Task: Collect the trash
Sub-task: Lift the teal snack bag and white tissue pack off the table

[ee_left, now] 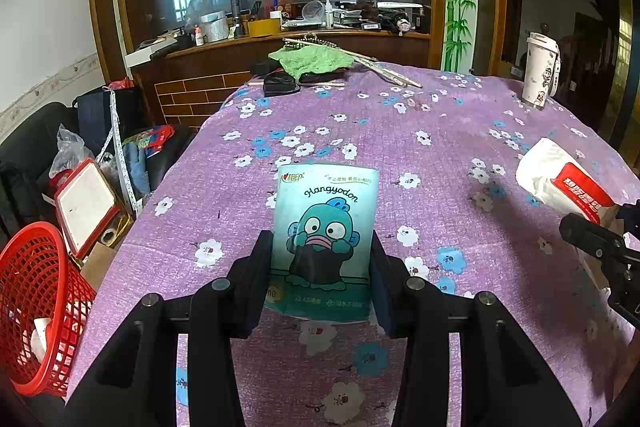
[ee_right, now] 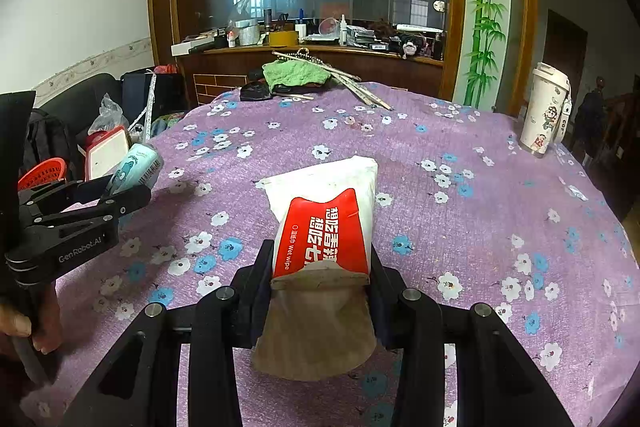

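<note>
My left gripper is shut on a teal tissue pack printed with a blue cartoon fish, held above the purple flowered tablecloth. My right gripper is shut on a white and red wet-wipe pack with a brown flap at its near end. Each gripper shows in the other view: the right gripper with the wipe pack at the right edge, the left gripper with the teal pack at the left edge. A red mesh basket stands off the table's left side.
A white cartoon tumbler stands at the far right of the table. A green cloth, sticks and black items lie at the far end. Bags, a red-rimmed box and clutter sit left of the table. A hand holds the left gripper's handle.
</note>
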Demonstrator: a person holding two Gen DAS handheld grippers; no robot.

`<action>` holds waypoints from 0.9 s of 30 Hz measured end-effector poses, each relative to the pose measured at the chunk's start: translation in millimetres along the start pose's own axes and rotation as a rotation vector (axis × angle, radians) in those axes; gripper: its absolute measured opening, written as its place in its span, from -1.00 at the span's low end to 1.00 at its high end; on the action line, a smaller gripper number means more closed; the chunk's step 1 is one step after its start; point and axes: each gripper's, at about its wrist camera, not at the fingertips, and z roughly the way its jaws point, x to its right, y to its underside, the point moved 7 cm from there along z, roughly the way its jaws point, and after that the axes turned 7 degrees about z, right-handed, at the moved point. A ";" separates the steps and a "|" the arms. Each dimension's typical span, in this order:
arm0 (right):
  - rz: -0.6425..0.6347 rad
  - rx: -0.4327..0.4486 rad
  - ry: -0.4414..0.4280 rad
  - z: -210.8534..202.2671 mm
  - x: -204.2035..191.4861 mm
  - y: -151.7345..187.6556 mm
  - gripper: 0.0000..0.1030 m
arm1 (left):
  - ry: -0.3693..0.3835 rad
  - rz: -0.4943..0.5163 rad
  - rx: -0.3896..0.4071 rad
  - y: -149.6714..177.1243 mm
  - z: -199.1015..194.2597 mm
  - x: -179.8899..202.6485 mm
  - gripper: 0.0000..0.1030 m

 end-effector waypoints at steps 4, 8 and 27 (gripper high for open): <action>0.000 0.000 0.000 0.2 -0.1 -0.6 -0.14 | -0.005 0.001 0.003 0.0 0.0 0.8 -0.17; 0.000 0.000 0.002 0.3 0.1 -0.3 -0.14 | -0.010 0.004 0.004 1.3 -0.6 -4.5 -0.17; 0.035 -0.020 0.008 2.8 2.3 -2.7 -0.14 | 0.014 -0.036 -0.006 -0.5 -11.0 -24.7 -0.17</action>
